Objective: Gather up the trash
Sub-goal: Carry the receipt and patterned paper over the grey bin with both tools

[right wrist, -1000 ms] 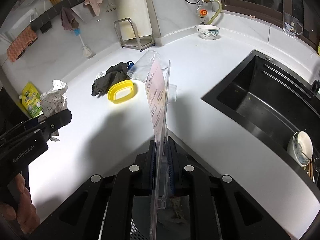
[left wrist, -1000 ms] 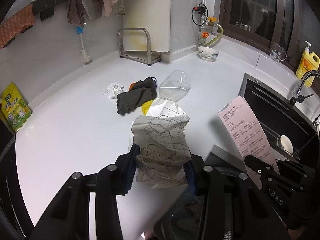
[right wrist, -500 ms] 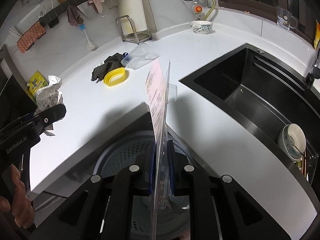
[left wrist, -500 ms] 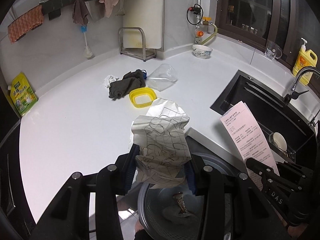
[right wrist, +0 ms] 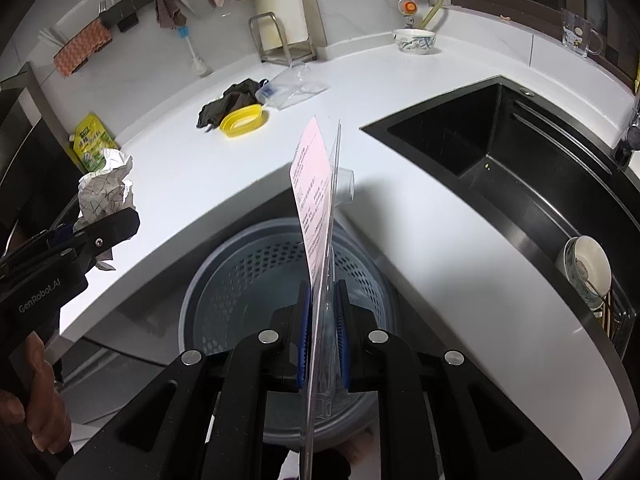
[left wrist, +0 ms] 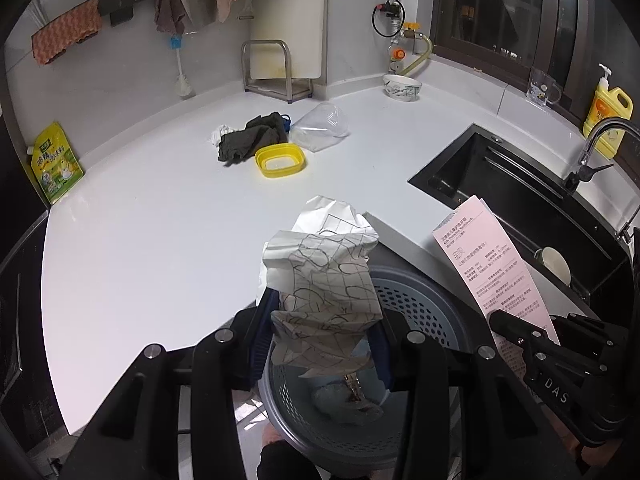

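My left gripper (left wrist: 320, 344) is shut on a crumpled white paper wrapper with black line patterns (left wrist: 324, 280), held over a grey perforated trash basket (left wrist: 424, 312) below the counter edge. My right gripper (right wrist: 323, 340) is shut on a flat clear plastic package with a pink printed card (right wrist: 314, 208), held upright over the same basket (right wrist: 240, 272). The package also shows in the left wrist view (left wrist: 492, 268), and the wrapper shows in the right wrist view (right wrist: 106, 192). Some trash lies at the basket's bottom (left wrist: 348, 404).
On the white counter (left wrist: 160, 220) lie a yellow lid (left wrist: 281, 160), a dark cloth (left wrist: 248, 138), a clear plastic container (left wrist: 320, 128) and a green pouch (left wrist: 56, 162). A black sink (left wrist: 520, 200) is at right, holding a bowl (right wrist: 586, 268).
Both grippers have drawn back from above the counter to over the trash basket, still holding the wrapper and the pink package. The basket has come into full view.
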The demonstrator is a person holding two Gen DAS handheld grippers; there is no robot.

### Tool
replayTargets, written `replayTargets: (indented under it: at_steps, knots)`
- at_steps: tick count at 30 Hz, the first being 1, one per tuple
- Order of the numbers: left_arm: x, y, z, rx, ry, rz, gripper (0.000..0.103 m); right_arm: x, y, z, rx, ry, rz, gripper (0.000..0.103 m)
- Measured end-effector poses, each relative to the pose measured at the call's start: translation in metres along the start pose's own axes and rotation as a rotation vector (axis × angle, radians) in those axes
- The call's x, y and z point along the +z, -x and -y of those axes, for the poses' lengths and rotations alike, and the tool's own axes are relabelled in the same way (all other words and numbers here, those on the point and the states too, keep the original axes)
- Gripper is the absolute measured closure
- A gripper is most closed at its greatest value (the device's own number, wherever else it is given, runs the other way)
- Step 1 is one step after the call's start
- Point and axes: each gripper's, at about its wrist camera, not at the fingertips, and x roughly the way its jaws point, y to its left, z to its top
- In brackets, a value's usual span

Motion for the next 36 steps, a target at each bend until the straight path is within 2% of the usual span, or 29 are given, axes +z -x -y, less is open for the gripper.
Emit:
replayTargets:
  at_steps: [13, 21, 31, 36]
  knots:
    - [-0.034, -0.022, 0.007, 0.009, -0.005, -0.091, 0.061, -0.026, -0.016, 0.002, 0.027, 0.017, -0.071, 0.091]
    - [-0.051, -0.046, 0.010, -0.013, -0.007, -0.166, 0.061, -0.038, -0.047, -0.001, 0.050, 0.022, -0.162, 0.091]
    - [-0.057, -0.068, 0.007, -0.015, -0.005, -0.211, 0.058, -0.033, -0.083, -0.006, 0.073, 0.014, -0.247, 0.091]
    - [-0.054, -0.071, 0.006, -0.009, 0.000, -0.215, 0.057, -0.031, -0.088, -0.006, 0.071, 0.002, -0.260, 0.091]
